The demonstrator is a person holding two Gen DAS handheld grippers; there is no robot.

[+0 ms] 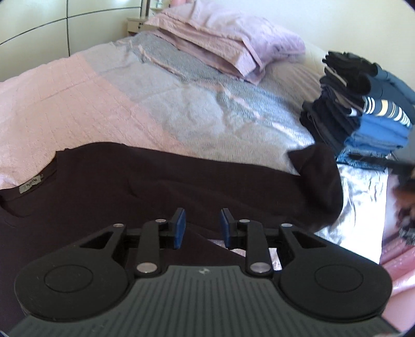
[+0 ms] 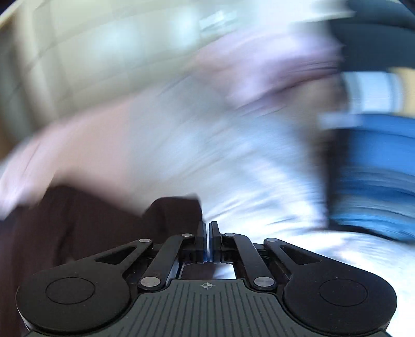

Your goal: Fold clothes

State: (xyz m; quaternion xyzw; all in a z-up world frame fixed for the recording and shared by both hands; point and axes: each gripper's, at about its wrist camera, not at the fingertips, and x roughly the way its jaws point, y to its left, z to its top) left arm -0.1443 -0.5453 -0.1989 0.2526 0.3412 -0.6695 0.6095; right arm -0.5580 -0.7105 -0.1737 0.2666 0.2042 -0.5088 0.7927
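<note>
A dark maroon shirt [image 1: 160, 186] lies spread flat on the bed, its collar and grey label [image 1: 31, 185] at the left and one sleeve [image 1: 319, 178] reaching right. My left gripper [image 1: 202, 225] hovers over the shirt's near part, its blue pads [image 1: 179, 228] apart with nothing pinched between them. The right wrist view is heavily blurred. In it my right gripper [image 2: 207, 233] is shut, pads pressed together, beside a dark fold of the shirt [image 2: 173, 210]. I see no cloth between those pads.
The bed has a pink and grey quilted cover [image 1: 77, 98]. A folded pink blanket [image 1: 228, 44] lies at the far end. A tall stack of folded dark and blue clothes [image 1: 363, 111] stands at the right, also blurred in the right wrist view [image 2: 376, 168]. A pale wardrobe [image 1: 33, 23] is behind.
</note>
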